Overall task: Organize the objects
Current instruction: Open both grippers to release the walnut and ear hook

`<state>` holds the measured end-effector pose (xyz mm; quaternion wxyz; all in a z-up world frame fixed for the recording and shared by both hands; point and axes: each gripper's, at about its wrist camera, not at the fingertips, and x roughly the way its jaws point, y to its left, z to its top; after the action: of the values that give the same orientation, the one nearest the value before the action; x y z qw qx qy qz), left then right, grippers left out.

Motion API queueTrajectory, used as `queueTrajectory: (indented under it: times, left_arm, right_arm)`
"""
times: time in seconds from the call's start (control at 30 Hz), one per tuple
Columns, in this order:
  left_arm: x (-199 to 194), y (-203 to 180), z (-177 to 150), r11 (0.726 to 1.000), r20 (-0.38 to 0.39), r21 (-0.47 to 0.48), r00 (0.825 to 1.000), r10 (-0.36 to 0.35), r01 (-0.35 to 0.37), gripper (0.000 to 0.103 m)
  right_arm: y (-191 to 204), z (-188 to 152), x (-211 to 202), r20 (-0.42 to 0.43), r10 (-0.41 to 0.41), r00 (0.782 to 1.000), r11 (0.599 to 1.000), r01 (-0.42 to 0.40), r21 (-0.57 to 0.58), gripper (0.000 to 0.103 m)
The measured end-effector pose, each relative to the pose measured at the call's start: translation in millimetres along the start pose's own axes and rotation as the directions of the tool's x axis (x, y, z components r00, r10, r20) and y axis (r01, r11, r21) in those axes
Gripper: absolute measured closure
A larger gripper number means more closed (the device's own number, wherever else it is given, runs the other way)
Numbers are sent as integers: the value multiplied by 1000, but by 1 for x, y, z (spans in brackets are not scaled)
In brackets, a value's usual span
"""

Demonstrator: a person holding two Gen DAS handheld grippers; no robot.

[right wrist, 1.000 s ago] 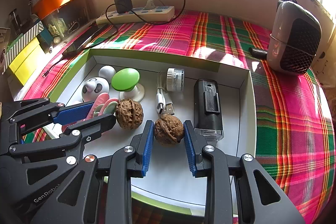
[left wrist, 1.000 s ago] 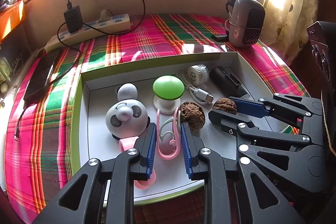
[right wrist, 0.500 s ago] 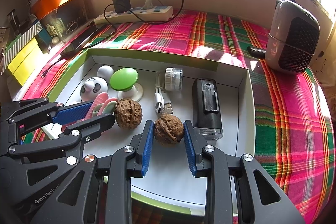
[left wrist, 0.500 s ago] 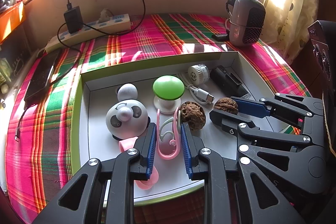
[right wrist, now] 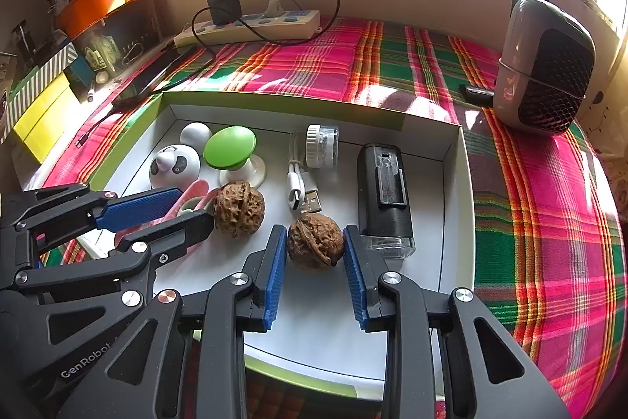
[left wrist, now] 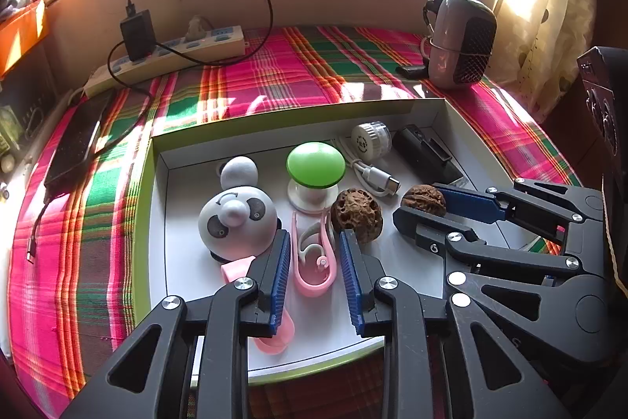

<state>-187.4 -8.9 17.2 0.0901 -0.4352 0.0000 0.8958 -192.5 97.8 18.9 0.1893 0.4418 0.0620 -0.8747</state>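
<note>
A white tray with a green rim point(left wrist: 157, 222) holds the small objects. My left gripper point(left wrist: 314, 242) straddles a pink clip point(left wrist: 314, 262) lying on the tray floor; its jaws are opening and a gap shows on both sides of the clip. It also shows as the left gripper point(right wrist: 192, 205) in the right wrist view. My right gripper point(right wrist: 314, 250) is shut on a walnut point(right wrist: 314, 242) low over the tray, seen too as the right gripper point(left wrist: 422, 201). A second walnut point(left wrist: 356, 214) lies loose between the two grippers.
Also in the tray: a panda toy point(left wrist: 235, 218), a white ball point(left wrist: 238, 172), a green mushroom-shaped piece point(left wrist: 316, 160), a USB cable point(left wrist: 376, 175), a round white part point(left wrist: 371, 138), a black device point(right wrist: 386, 191). On the plaid cloth: power strip point(left wrist: 168, 53), phone point(left wrist: 74, 144), grey heater point(left wrist: 461, 38).
The left gripper's pads have spread apart from the pink clip, which stays on the tray floor. The right gripper still clasps its walnut. Neither hand has shifted.
</note>
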Motion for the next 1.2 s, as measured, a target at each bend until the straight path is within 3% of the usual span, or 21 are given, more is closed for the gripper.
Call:
queueTrajectory:
  times: [0.5,1.07,1.2]
  left_arm:
    - [-5,3,-2,1000,-7,-12,1000,24,-24,77]
    - [-18,3,-7,997,8,-37,998,65,-65,77]
    - [-19,4,-9,996,7,-45,997,71,-71,77]
  right_arm:
    - [1,-2,-3,4,-4,1000,1000,4,7,65]
    - [1,-5,-14,20,-38,999,999,37,31,64]
    - [0,-6,-16,23,-45,999,998,44,35,59]
